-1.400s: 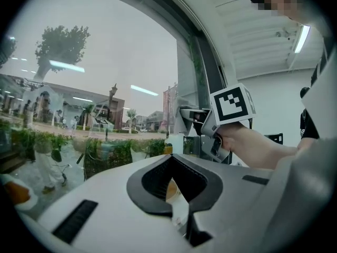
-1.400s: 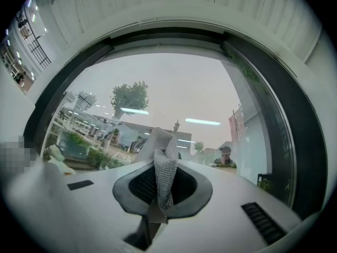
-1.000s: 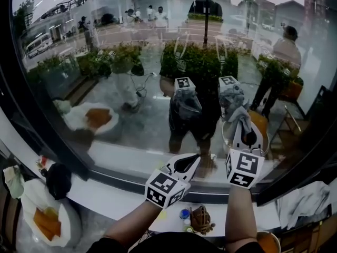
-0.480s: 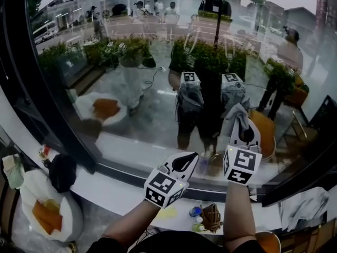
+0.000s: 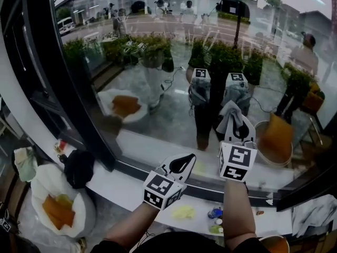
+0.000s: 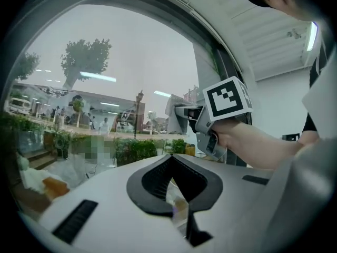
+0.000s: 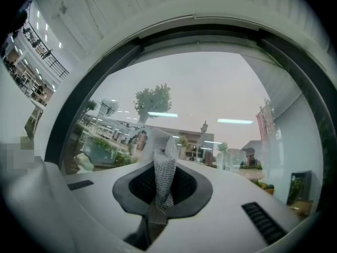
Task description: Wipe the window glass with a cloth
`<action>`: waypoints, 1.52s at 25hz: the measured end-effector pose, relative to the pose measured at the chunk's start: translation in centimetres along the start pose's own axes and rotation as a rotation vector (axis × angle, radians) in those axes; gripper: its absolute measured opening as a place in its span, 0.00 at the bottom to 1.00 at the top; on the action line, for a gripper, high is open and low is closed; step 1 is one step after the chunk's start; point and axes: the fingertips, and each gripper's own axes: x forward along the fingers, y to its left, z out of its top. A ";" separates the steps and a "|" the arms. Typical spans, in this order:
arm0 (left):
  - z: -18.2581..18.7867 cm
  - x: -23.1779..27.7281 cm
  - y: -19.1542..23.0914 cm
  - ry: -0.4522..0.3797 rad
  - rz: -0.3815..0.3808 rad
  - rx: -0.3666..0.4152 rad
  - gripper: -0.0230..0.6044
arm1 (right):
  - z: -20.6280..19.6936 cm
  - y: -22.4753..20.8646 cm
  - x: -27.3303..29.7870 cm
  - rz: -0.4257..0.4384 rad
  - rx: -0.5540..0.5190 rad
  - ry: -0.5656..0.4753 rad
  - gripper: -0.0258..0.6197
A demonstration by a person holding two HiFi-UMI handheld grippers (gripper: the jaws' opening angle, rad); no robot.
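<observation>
While right gripper (image 5: 241, 128) fingers clamp one cloth (image 5: 229, 118) at window glass (image 5: 158, 62), left gripper (image 5: 185, 162) fingers together.

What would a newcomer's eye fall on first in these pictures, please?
The large window glass fills the head view, with both grippers reflected in it. Right of centre, the right gripper is shut on a grey cloth held up at the pane; the left gripper sits lower beside it, shut, holding nothing.
</observation>
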 end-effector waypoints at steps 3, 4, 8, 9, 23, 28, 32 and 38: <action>-0.4 -1.6 1.2 0.012 0.038 -0.026 0.05 | 0.0 2.9 0.9 0.044 0.003 0.000 0.10; -0.4 -2.1 1.5 0.015 0.052 -0.037 0.05 | 0.0 4.0 1.2 0.064 0.006 0.002 0.10; -1.1 -4.3 3.6 0.007 0.100 -0.041 0.05 | 0.5 8.8 2.4 0.146 0.021 0.013 0.10; -1.4 -5.1 4.8 0.003 0.109 -0.039 0.05 | 0.7 10.4 2.8 0.159 0.019 0.015 0.10; -2.0 -8.4 10.8 -0.004 0.157 -0.053 0.05 | 1.1 17.5 5.0 0.195 -0.016 0.009 0.10; -1.7 -8.3 10.7 -0.003 0.152 -0.051 0.05 | 1.3 17.7 5.0 0.205 -0.019 0.010 0.10; -1.7 -8.2 10.6 0.000 0.151 -0.047 0.05 | 1.3 17.7 5.0 0.206 -0.016 0.009 0.10; -1.8 -8.6 10.6 0.003 0.155 -0.043 0.05 | 1.2 17.7 5.0 0.205 -0.017 0.008 0.10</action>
